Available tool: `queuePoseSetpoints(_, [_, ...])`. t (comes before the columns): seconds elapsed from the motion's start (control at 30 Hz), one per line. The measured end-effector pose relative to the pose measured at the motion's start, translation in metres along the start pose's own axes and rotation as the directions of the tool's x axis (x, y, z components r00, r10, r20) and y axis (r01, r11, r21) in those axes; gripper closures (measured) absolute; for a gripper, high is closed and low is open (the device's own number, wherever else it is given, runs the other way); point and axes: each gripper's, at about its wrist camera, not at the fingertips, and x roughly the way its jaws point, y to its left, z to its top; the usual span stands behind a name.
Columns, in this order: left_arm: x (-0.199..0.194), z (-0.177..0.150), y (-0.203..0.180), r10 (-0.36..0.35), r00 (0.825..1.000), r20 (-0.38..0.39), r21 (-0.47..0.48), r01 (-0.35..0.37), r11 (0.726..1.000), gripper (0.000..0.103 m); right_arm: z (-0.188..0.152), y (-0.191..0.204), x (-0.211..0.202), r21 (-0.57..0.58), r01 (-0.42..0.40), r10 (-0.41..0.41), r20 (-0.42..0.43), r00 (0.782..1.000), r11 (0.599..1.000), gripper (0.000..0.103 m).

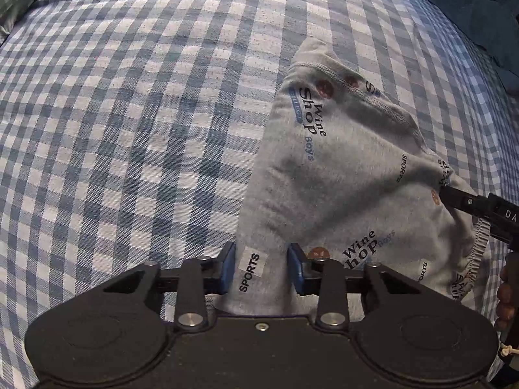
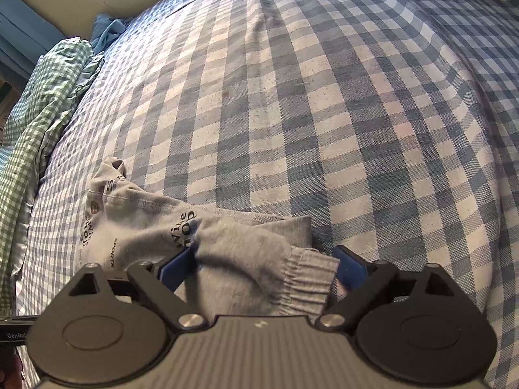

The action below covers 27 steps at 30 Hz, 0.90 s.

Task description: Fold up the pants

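Pants (image 1: 327,175) lie bunched on the checked bed (image 1: 129,129). The left gripper (image 1: 262,267) straddles a leg, jaws apart around it; the right gripper (image 2: 264,267), jaws wide around the ribbed cuff, seems ready to pinch and spread the fabric flat.

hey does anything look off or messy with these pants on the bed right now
Yes. The grey printed pants lie bunched and twisted on the checked bedspread, not flat. A ribbed cuff is flopped between the open right gripper, and loose fabric sits between the open left gripper. No damage shows.
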Motion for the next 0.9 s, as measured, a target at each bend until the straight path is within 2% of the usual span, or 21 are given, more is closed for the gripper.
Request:
queuePoseSetpoints(0.03, [-0.002,0.001,0.002,-0.009,1.000,0.002,-0.007,0.009,1.000,0.076,-0.001,0.001,-0.001,0.002,-0.001,0.001,-0.003,1.000,1.000,0.027])
queuePoseSetpoints(0.1, [-0.006,0.000,0.004,-0.023,1.000,0.009,-0.005,0.023,1.000,0.085,-0.003,0.004,-0.004,0.010,0.012,-0.012,-0.004,1.000,1.000,0.035])
queuePoseSetpoints(0.17, [-0.013,-0.001,0.004,-0.037,0.999,0.026,0.012,0.037,0.999,0.088,-0.003,0.009,-0.008,0.013,0.025,-0.025,-0.008,1.000,1.000,0.048])
queuePoseSetpoints(0.23, [-0.022,-0.005,0.006,-0.057,0.997,0.051,0.033,0.055,0.998,0.089,-0.003,0.017,-0.017,-0.002,0.015,-0.015,-0.004,1.000,1.000,0.070])
queuePoseSetpoints(0.3, [-0.030,-0.007,0.010,-0.084,0.994,0.066,0.032,0.082,0.996,0.089,-0.007,0.033,-0.027,-0.071,0.032,-0.031,0.012,0.999,0.997,0.074])
queuePoseSetpoints(0.4, [-0.046,-0.011,0.019,-0.116,0.989,0.091,0.033,0.113,0.993,0.090,-0.013,0.061,-0.040,-0.167,0.048,-0.041,0.044,0.998,0.985,0.076])
queuePoseSetpoints(0.6, [-0.077,-0.024,0.038,-0.103,0.985,0.141,0.053,0.096,0.994,0.090,-0.016,0.126,-0.057,-0.313,0.014,0.005,0.060,0.998,0.950,0.076])
queuePoseSetpoints(0.77, [-0.109,-0.040,0.085,-0.072,0.980,0.183,-0.027,0.078,0.997,0.090,-0.029,0.193,-0.060,-0.466,-0.024,0.050,0.044,0.998,0.884,0.076])
queuePoseSetpoints(0.9, [-0.124,-0.057,0.124,-0.029,0.981,0.192,-0.100,0.049,0.994,0.090,-0.045,0.228,-0.048,-0.514,-0.051,0.064,0.009,0.998,0.857,0.076])
